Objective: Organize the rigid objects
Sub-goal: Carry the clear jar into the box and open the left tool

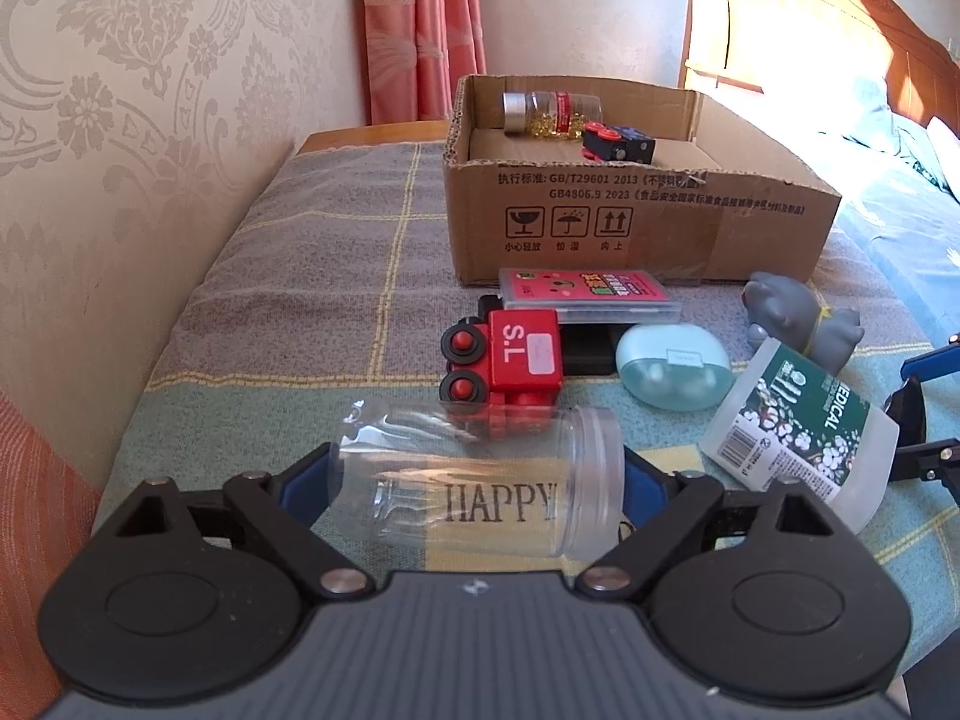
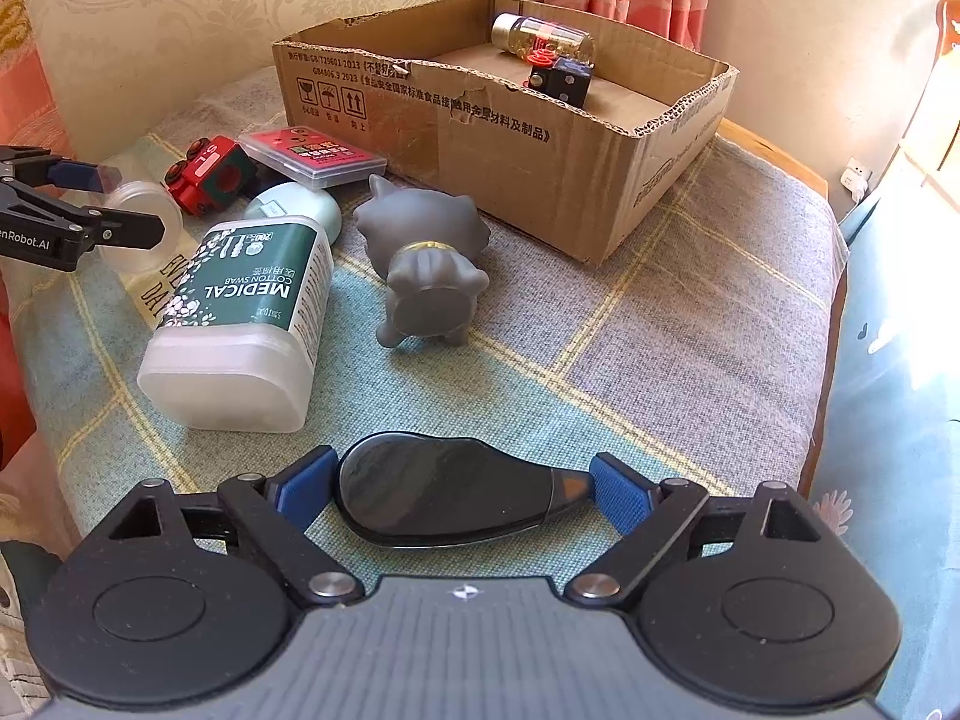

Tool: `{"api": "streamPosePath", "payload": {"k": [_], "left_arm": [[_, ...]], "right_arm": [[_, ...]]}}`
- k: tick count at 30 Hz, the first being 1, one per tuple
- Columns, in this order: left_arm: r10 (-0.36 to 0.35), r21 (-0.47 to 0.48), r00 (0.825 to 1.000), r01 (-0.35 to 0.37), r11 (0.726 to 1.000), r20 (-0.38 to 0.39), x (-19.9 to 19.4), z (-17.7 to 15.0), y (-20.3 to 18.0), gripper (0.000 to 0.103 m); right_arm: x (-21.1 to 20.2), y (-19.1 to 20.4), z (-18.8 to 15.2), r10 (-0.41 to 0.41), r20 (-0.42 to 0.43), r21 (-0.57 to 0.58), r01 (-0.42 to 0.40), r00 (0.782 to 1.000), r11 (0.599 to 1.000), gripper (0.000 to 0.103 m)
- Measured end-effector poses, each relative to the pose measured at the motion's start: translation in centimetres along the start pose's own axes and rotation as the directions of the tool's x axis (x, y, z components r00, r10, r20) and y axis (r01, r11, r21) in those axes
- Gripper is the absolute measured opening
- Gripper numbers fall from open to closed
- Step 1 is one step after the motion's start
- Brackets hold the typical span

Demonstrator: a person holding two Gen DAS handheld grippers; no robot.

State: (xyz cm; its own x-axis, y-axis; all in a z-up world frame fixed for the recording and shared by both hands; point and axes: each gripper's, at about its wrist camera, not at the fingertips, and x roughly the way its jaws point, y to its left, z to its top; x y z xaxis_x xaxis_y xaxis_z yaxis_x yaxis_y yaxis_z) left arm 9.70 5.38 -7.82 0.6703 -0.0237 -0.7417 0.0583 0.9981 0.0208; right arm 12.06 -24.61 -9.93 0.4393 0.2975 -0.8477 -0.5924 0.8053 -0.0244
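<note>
Left wrist view: cardboard box [image 1: 630, 222] holds a capsule bottle [image 1: 549, 113] and a toy block [image 1: 618, 143]. Left gripper [image 1: 477, 483] jaws pinch a clear jar [image 1: 480, 480]; right gripper [image 2: 459, 489] jaws straddle a black case [image 2: 444, 489] on the checked blanket [image 2: 630, 360], beside patterned wallpaper [image 1: 120, 120].

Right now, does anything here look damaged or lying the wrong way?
The cardboard box has a torn, ragged front rim. The cotton swab bottle and the clear jar lie on their sides.
</note>
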Motion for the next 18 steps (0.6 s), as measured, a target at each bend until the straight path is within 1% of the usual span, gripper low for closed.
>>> {"api": "streamPosePath", "payload": {"k": [5,9,14,18], "left_arm": [[-0.019,0.036,1.0,0.018,0.999,0.005,-1.1,0.7,0.0,0.092],[-0.031,0.054,0.999,0.03,0.998,0.02,-2.3,1.4,0.1,0.092],[-0.066,0.063,0.997,0.063,0.996,0.042,-3.9,2.8,0.1,0.092],[-0.069,0.076,0.995,0.063,0.995,0.073,-4.7,4.7,-0.2,0.092]], "right_arm": [[-0.6,0.3,0.3,-0.02,-0.015,0.02,0.021,1.0,1.0,0.093],[-1.7,0.4,0.9,-0.042,-0.004,0.029,0.042,0.999,0.999,0.093],[-3.8,0.2,2.1,-0.047,0.041,0.045,0.045,0.998,0.998,0.093],[-5.5,0.3,3.5,-0.052,0.094,0.033,0.049,0.994,0.998,0.093]]}}
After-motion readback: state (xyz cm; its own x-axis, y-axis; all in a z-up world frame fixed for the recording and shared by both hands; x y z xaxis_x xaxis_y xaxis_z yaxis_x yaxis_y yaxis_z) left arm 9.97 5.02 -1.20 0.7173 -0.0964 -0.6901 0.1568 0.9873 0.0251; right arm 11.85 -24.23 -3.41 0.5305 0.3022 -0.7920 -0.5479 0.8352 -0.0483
